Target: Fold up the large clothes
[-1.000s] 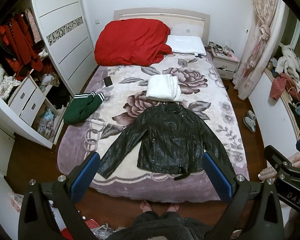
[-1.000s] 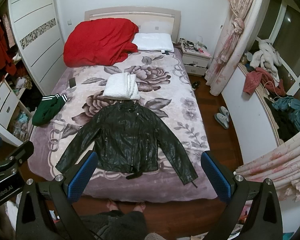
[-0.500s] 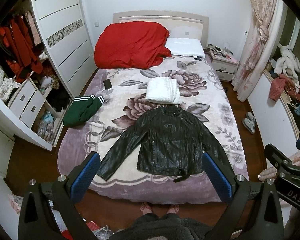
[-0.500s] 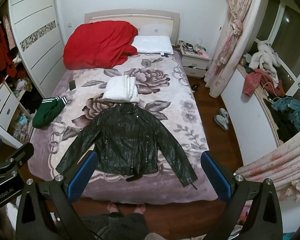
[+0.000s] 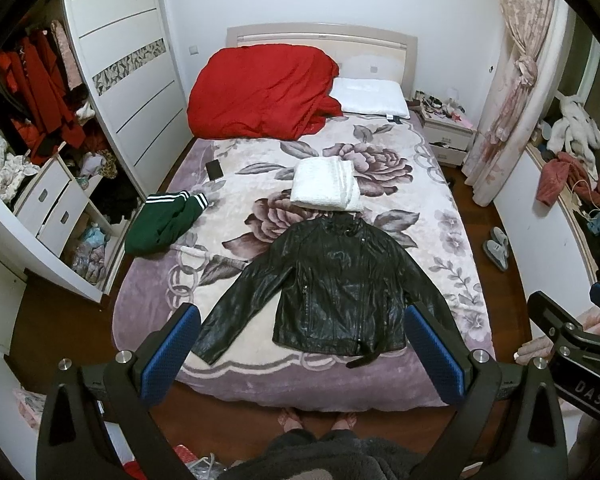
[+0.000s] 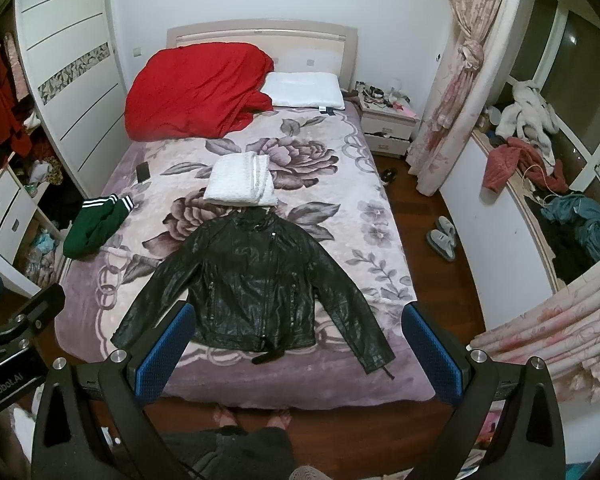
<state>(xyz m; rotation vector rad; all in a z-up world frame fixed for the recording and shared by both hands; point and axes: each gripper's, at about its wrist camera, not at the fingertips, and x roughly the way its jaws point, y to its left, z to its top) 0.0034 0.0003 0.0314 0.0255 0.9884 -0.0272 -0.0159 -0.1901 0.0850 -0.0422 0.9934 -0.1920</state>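
Left gripper (image 5: 300, 344) and right gripper (image 6: 298, 340) wide apart, textured blue pads; glossy creased black leather jacket (image 5: 336, 288) flat on plush floral blanket (image 5: 440, 216).

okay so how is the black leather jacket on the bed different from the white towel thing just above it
The black jacket lies spread flat with both sleeves angled out; the white folded towel is a compact, stacked rectangle. The jacket is glossy and creased, the towel matte and fluffy. The jacket covers far more of the bed and lies nearer its foot. Both rest along the bed's middle, untouched by either gripper.
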